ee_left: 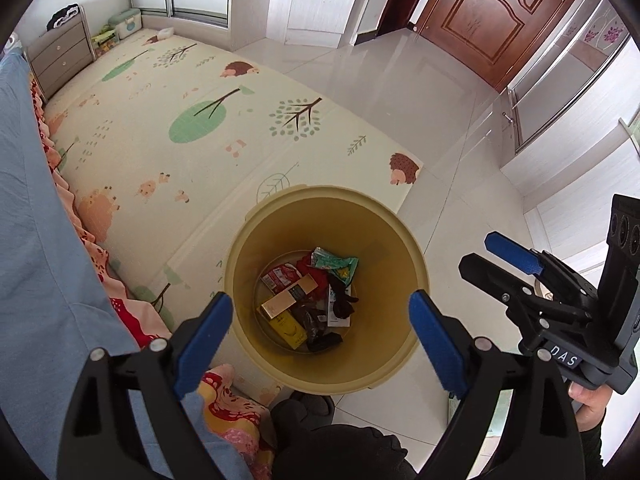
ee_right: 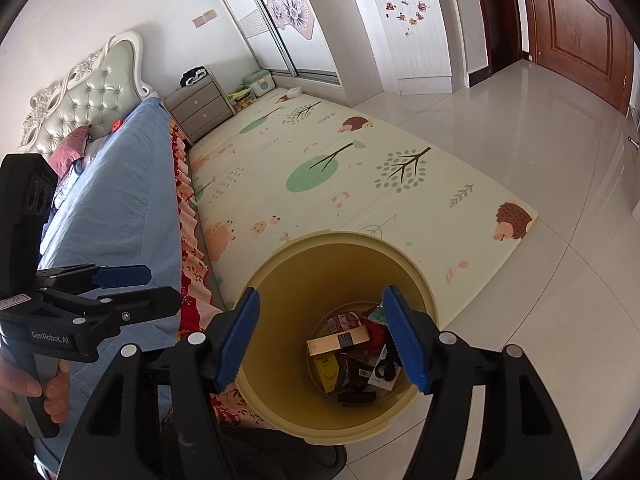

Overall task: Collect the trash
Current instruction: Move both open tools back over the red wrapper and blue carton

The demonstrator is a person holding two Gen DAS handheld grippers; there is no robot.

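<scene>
A yellow bin (ee_left: 360, 224) stands on the floor at the corner of a play mat, right below both grippers. In its bottom lies trash: a green packet (ee_left: 334, 262), a tan box (ee_left: 288, 296), a yellow box (ee_left: 286, 330), a red packet (ee_left: 280, 276) and dark wrappers (ee_left: 316, 324). My left gripper (ee_left: 320, 338) hangs open above the bin with nothing between its blue pads. My right gripper (ee_right: 322, 340) is open too, over the same bin (ee_right: 320, 264), with nothing in it. Each gripper shows in the other's view: the right one (ee_left: 474, 250), the left one (ee_right: 166, 286).
A bed with a blue sheet (ee_right: 120, 200) and a red frilled skirt runs along the left. The patterned play mat (ee_left: 200, 120) covers the floor beyond the bin, and glossy tiles (ee_left: 400, 80) lie to the right. A grey nightstand (ee_right: 200, 108) and a wooden door (ee_left: 488, 20) stand farther off.
</scene>
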